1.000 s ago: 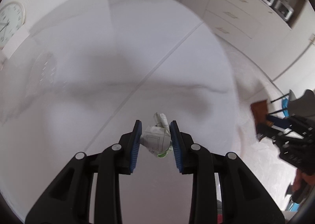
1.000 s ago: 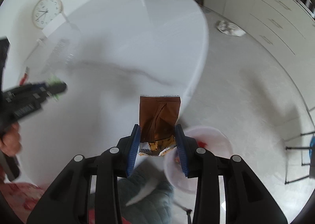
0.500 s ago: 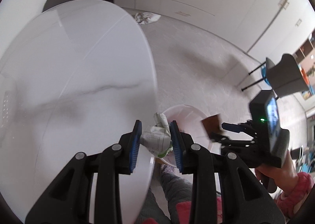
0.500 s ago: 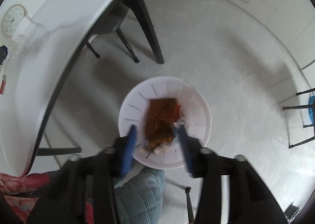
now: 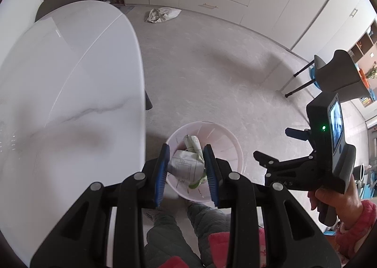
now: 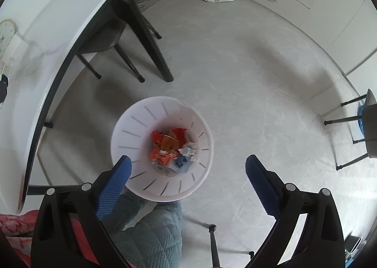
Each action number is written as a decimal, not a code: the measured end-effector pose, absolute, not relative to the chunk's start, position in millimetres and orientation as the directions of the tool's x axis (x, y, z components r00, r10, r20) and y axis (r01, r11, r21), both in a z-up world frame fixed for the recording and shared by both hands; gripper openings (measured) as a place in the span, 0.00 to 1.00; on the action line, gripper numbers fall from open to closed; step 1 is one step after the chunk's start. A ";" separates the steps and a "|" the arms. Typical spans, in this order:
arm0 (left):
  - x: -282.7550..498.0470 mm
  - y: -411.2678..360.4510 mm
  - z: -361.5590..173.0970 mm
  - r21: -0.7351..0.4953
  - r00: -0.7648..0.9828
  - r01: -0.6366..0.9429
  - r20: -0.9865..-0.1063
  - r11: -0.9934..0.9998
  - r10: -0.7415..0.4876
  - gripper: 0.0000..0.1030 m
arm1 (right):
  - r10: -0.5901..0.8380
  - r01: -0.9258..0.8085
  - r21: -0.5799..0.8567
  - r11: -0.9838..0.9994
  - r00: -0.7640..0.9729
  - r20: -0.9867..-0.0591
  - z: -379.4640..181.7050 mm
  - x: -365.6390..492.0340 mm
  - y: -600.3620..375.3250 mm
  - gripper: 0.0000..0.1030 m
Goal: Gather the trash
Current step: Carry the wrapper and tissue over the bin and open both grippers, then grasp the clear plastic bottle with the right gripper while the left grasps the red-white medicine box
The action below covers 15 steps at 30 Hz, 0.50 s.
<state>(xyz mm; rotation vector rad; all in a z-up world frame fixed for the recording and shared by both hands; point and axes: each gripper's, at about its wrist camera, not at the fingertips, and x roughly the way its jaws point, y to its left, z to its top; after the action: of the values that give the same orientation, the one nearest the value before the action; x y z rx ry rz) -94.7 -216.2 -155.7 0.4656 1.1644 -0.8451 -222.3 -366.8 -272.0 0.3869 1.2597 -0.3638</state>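
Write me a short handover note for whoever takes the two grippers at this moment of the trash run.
Left gripper: shut on a crumpled paper wad, held above the white bin on the floor beside the table.
Right gripper: open, nothing between its pads; its jaws have just been opening over the bin.
Done: a brown wrapper lies in the bin with other scraps.
Left: let the paper wad drop into the bin. A crumpled bag or cloth lies on the floor by the cabinets; whether it counts as trash I cannot tell.
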 end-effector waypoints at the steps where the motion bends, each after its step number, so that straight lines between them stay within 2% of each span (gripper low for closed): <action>1: -95.3 -216.7 -155.2 -0.100 0.145 0.783 -0.930 0.613 -0.337 0.29 | -0.053 0.472 0.082 0.878 0.267 -0.962 -273.7 -224.0 -369.6 0.94; 3: -99.0 -221.7 -154.8 -0.105 0.137 0.789 -0.930 0.605 -0.341 0.36 | -0.056 0.482 0.083 0.872 0.267 -0.962 -274.0 -227.1 -376.2 0.94; 4: -99.2 -221.4 -154.6 -0.103 0.137 0.790 -0.931 0.604 -0.338 0.56 | -0.058 0.485 0.082 0.870 0.266 -0.962 -274.3 -228.2 -379.0 0.94; 5: -101.2 -223.7 -153.6 -0.100 0.140 0.792 -0.930 0.603 -0.339 0.80 | -0.058 0.488 0.082 0.869 0.266 -0.962 -274.1 -229.1 -380.8 0.94; 6: -102.5 -225.6 -151.1 -0.095 0.149 0.794 -0.927 0.600 -0.343 0.87 | -0.057 0.490 0.084 0.867 0.266 -0.962 -274.0 -230.0 -383.1 0.94; 10: -109.7 -230.3 -144.4 -0.102 0.150 0.812 -0.915 0.575 -0.373 0.92 | -0.054 0.488 0.087 0.869 0.268 -0.962 -271.7 -230.2 -387.0 0.94; 15: -110.8 -227.6 -142.7 -0.094 0.155 0.814 -0.915 0.573 -0.371 0.92 | -0.053 0.475 0.085 0.876 0.271 -0.961 -269.8 -229.1 -382.7 0.94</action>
<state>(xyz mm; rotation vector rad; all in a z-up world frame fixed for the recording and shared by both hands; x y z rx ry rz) -110.8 -227.6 -142.7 0.4817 1.1164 -0.8977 -229.1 -382.7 -269.8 0.3939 1.2532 -0.3683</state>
